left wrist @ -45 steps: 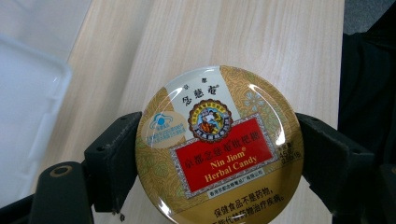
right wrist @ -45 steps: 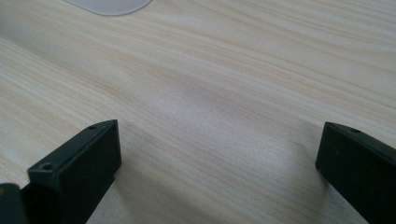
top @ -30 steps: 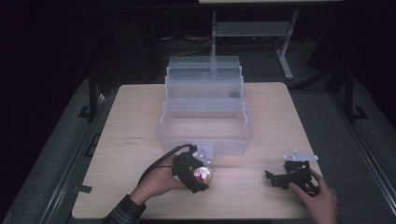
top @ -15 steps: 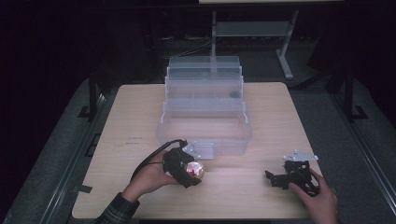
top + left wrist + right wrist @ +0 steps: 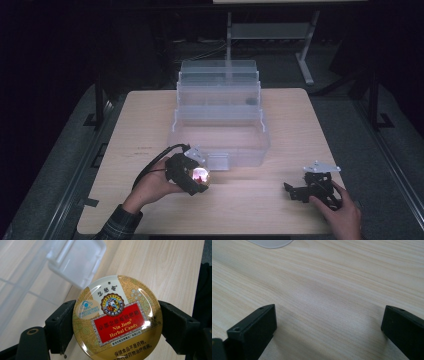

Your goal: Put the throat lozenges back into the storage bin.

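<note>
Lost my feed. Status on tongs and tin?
Left tongs shut on candy tin, near the clear box. Right tongs open over the table. Nothing in the way.

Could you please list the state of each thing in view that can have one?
Left tongs: shut on the candy tin.
Candy tin: lid on, gripped at its rim, held near the box.
Right tongs: open, empty, low over the table.
Clear storage box: open, tiers stepped back.
</note>
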`<state>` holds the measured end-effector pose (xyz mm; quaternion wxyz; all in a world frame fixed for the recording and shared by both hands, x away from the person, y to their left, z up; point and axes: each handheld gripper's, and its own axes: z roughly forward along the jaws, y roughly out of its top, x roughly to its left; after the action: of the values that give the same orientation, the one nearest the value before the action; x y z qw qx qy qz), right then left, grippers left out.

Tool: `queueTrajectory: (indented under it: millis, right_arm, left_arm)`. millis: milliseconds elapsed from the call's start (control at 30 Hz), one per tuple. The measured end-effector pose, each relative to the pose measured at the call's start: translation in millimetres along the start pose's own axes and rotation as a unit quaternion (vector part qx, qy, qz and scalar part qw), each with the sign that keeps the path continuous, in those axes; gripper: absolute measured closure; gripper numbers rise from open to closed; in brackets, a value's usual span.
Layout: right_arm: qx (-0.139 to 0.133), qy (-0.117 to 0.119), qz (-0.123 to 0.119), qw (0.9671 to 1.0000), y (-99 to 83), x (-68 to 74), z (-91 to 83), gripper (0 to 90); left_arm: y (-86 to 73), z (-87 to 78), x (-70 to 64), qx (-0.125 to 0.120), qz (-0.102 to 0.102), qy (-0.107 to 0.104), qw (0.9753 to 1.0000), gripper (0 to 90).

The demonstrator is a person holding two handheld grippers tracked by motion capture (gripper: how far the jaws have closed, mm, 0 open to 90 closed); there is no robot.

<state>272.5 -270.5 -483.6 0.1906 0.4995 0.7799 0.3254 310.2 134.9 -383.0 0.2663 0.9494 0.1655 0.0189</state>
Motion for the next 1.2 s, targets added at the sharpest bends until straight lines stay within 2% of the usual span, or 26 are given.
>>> queueTrajectory:
  millis: [200, 533, 567, 1200]
  right_arm:
    - [0.0, 0.0, 0.0, 1.0, 0.0, 0.0, 0.0, 0.0]
    - [0.0, 0.0, 0.0, 1.0, 0.0, -0.1, 0.0, 0.0]
    - [0.0, 0.0, 0.0, 1.0, 0.0, 0.0, 0.0, 0.0]
    - [0.0, 0.001, 0.0, 1.0, 0.1, 0.0, -0.2, 0.0]
  left_arm:
    - [-2.1, -7.2, 4.1, -0.004, -0.008, 0.005, 0.9999, 19.6]
    - [-0.1, -18.2, 8.8, -0.006, -0.007, 0.012, 0.9999, 19.6]
    - [1.4, -20.2, 9.9, -0.01, -0.012, 0.014, 0.9998, 19.6]
    - [20.3, -40.4, 22.9, -0.018, -0.012, 0.025, 0.9995, 19.6]
